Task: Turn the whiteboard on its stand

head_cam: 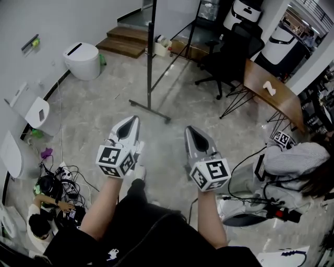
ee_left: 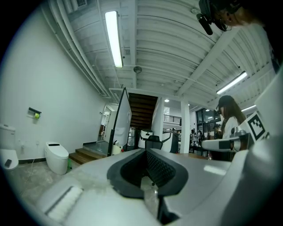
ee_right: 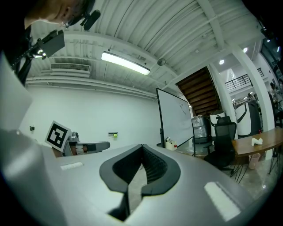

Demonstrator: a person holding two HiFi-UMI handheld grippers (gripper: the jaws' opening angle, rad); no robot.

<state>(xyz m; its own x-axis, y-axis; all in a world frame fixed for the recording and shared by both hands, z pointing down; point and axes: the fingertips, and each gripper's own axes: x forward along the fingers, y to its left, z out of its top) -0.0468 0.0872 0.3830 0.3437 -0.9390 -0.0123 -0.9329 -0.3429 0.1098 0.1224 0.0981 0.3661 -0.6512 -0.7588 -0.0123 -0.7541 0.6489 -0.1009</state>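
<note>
Still the approach, I judge: left gripper (head_cam: 134,120) and right gripper (head_cam: 189,129), fingers closed and empty, face the tall white whiteboard on its black stand (head_cam: 175,15), well apart near the floor's far edge; next, close in and open.

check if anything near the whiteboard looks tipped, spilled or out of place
Nothing looks tipped or spilled. The whiteboard stands upright. The only mess is a tangle of cables on the floor, at the head view's lower left.
</note>
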